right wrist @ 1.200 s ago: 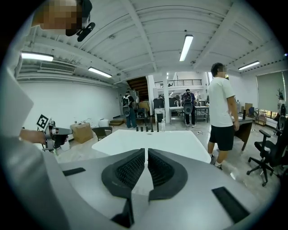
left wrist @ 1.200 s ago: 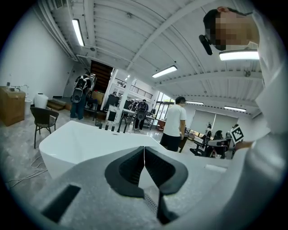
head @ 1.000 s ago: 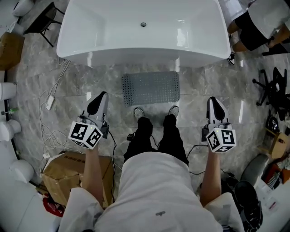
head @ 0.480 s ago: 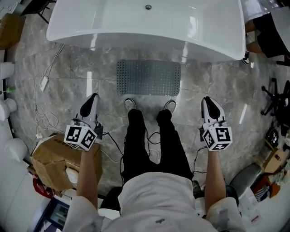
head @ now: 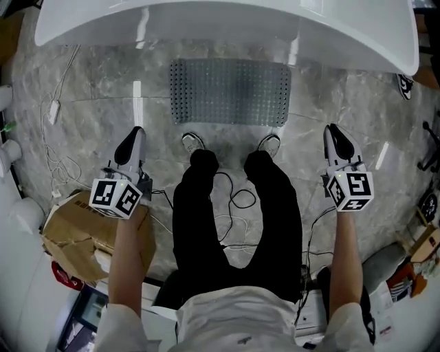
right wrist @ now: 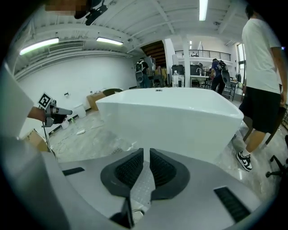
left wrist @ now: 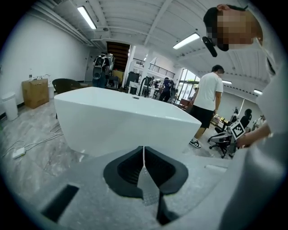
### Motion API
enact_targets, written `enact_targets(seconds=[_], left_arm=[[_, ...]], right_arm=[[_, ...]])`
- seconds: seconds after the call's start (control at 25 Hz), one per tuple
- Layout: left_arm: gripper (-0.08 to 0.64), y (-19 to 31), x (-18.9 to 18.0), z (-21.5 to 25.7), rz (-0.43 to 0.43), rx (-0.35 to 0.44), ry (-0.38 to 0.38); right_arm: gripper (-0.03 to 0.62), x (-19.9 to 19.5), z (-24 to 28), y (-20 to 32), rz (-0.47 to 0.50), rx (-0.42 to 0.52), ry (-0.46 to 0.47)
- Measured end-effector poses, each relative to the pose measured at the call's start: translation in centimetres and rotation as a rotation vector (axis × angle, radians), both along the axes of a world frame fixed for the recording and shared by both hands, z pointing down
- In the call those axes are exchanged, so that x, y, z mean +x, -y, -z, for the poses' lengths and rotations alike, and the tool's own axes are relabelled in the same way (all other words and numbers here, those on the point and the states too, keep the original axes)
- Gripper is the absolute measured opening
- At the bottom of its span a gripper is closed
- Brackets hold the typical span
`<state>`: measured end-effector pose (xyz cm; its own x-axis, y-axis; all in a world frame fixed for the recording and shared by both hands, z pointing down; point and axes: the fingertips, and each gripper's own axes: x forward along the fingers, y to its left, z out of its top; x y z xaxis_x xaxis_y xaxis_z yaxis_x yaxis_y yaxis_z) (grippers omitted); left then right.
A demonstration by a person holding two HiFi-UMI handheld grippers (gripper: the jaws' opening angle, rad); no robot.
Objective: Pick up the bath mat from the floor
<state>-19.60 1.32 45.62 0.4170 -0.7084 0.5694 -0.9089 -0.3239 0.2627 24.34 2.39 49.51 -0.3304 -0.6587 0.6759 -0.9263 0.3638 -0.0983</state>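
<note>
Head view: bath mat (head: 229,91) flat on floor (head: 103,96) by tub (head: 206,20), ahead of & between left hand-held gripper (head: 135,135) and right hand-held gripper (head: 333,132). Both jaws pressed together, empty, not touching mat.

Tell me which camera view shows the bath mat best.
Head view: the bath mat lies flat on the floor between bathtub and shoes. Both gripper views show the bathtub, and I cannot make out the mat there.

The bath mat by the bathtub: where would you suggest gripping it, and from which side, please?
The bath mat lies flat with the bathtub crowding its far edge, so probably pinch the near edge at its corners, from the person's side.
</note>
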Motion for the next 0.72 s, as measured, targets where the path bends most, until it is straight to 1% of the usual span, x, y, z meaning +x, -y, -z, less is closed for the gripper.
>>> enact_targets(seconds=[0.12,0.24,0.36,0.52,0.64,0.68,0.72], left_arm=[[0.014,0.2,-1.5,-5.6,-0.002,-0.016,0.011],[0.015,0.8,-3.0,-10.8,-0.009,-0.011,0.023],[0.015,1.6,-4.7,-16.3,-0.033,-0.007,0.053],[0.02,2.6,-7.5,-24.1,-0.03,-0.015,0.086],[0.065,3.1,-9.2,-30.5,-0.014,-0.052,0.101],[0.077,3.1,-9.6,-32.6,-0.008,-0.069,0.103],[0.088,3.2,-9.9,-34.8,-0.007,-0.088,0.106]], right_arm=[[0.011,0.0,-6.4,-0.3,0.029,-0.039,-0.034],[0.011,0.9,-13.7,-0.5,0.057,-0.097,-0.09],[0.011,1.9,-19.9,-0.4,0.025,-0.123,-0.097],[0.011,2.1,-27.4,0.2,0.006,-0.135,-0.112],[0.012,1.9,-33.2,0.5,0.007,-0.149,-0.124],[0.023,1.8,-35.0,0.6,0.008,-0.153,-0.122],[0.051,1.7,-36.6,0.7,0.009,-0.158,-0.117]])
